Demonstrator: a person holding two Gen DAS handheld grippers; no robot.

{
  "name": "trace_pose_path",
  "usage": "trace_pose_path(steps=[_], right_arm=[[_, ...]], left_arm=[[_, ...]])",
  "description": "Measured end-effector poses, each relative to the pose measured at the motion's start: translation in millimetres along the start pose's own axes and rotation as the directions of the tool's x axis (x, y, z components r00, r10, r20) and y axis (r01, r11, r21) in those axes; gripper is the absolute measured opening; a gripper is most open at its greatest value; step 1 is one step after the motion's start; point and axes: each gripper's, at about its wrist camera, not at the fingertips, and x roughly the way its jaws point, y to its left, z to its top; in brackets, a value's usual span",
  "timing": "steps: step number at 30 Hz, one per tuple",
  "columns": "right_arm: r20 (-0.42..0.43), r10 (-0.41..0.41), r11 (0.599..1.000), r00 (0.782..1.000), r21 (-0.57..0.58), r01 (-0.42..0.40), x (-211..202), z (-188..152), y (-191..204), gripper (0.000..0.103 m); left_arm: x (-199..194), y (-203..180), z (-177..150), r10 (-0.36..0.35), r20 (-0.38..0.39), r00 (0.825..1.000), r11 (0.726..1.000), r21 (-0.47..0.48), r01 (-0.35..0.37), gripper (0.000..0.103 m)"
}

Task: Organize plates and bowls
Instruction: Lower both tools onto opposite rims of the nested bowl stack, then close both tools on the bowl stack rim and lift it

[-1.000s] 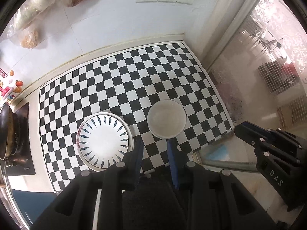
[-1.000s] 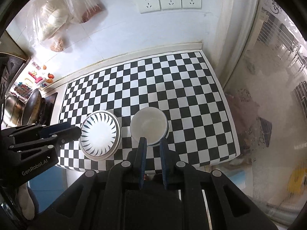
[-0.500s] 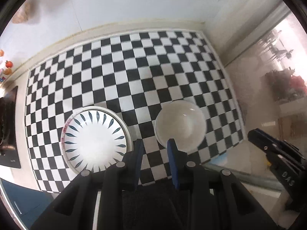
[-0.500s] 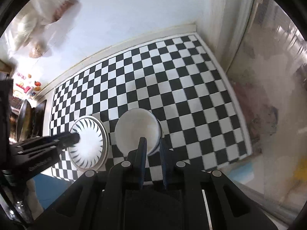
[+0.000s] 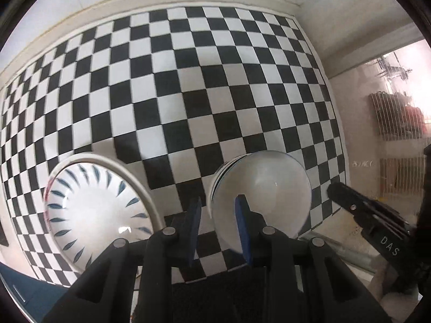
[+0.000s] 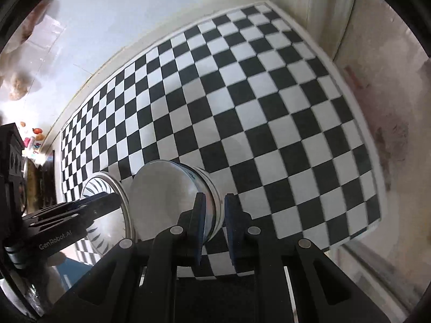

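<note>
Two hand-held grippers hang over a black-and-white checkered mat [image 5: 188,94] on a kitchen counter, both pointing steeply down at the crockery near its front edge. A white bowl [image 5: 264,188] with dark stripes on its outer wall stands upright on the mat. Just beside it, to the left in both views, is a white plate [image 5: 94,204] painted with a ring of dark blue leaf marks, lying flat close to the mat's front left corner. Bowl and plate stand near each other, with a strip of checkered mat between them in the left wrist view.

The left gripper [image 5: 218,199] has its blue-padded jaws drawn in to a narrow gap, which lines up with the bowl's left rim. The right gripper [image 6: 214,196] has its jaws equally close together, lined up with the bowl's right wall. Neither visibly clamps the bowl, and the blurred frames leave it unclear whether any pad touches it. Each tool's black body shows at the edge of the other's camera. A pale wall [image 6: 107,13] rises behind the mat.
</note>
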Motion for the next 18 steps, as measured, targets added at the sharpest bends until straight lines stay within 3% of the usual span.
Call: trace_pose_path(steps=[2,4,5,6,18], right_arm=[[-0.021,0.018,1.0,1.0,0.014,-0.018,8.0,2.1,-3.2,0.022],[-0.036,0.028,1.0,0.999,0.013,-0.027,15.0,3.5,-3.1,0.043],[-0.046,0.038,0.999,0.998,0.017,-0.037,19.0,4.2,-3.7,0.059],[-0.055,0.051,0.999,0.997,0.022,-0.05,22.0,4.7,-3.6,0.065],[-0.175,0.053,0.998,0.983,0.025,-0.05,84.4,4.1,-8.7,0.065]], left_arm=[[6.1,-0.6,4.1,-0.012,-0.013,1.0,1.0,-0.001,0.012,0.024],[13.9,0.5,7.8,-0.033,-0.028,0.999,0.999,-0.008,0.032,0.025],[17.2,0.9,8.6,-0.037,-0.035,0.999,0.999,-0.01,0.036,0.027],[21.8,0.9,10.0,-0.041,-0.045,0.998,0.999,-0.011,0.04,0.027],[70.3,9.0,23.2,-0.073,-0.13,0.989,0.997,-0.045,0.068,0.027]])
